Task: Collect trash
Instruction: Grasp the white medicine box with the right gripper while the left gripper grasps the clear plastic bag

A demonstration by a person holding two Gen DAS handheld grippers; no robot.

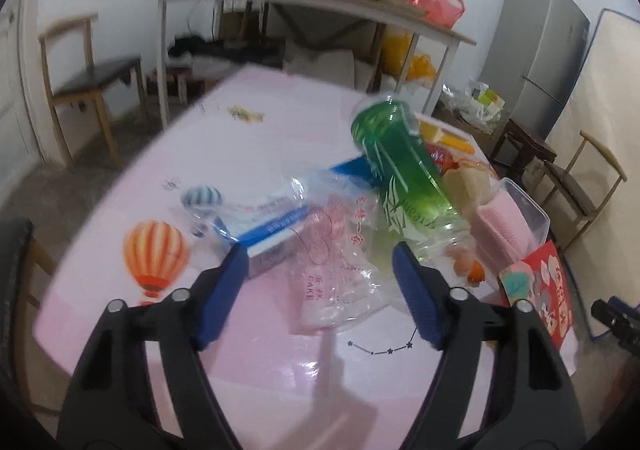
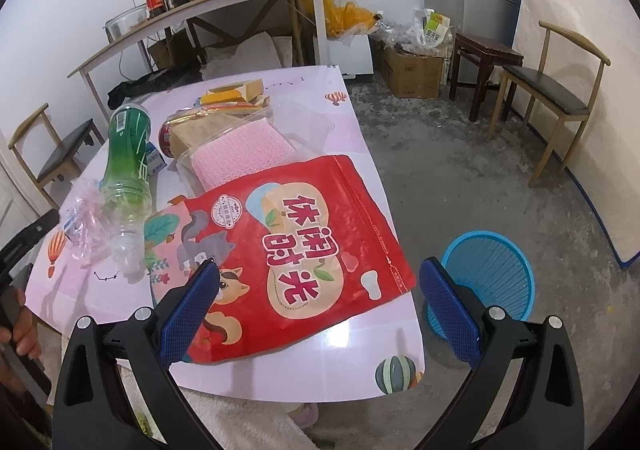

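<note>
Two grippers, both spread wide and holding nothing. Left gripper [image 1: 320, 282] hovers over the crumpled clear plastic wrapper [image 1: 340, 274], which lies on the pink table [image 1: 120, 177] against the neck of the tipped green bottle [image 1: 400, 165]. Right gripper [image 2: 320, 302] hangs above the red snack pouch [image 2: 296, 246], whose corner overhangs the table edge; blue basket [image 2: 492, 278] sits on the floor below, right.

Risks, judged:
- wrapper thin and slippery; pads may close on one fold and shed the rest
- closing there may nudge the bottle and roll it
- pouch lies flat, so jaws may skid over it and push it off the edge beside the basket
- left view blurred; aim uncertain
</note>
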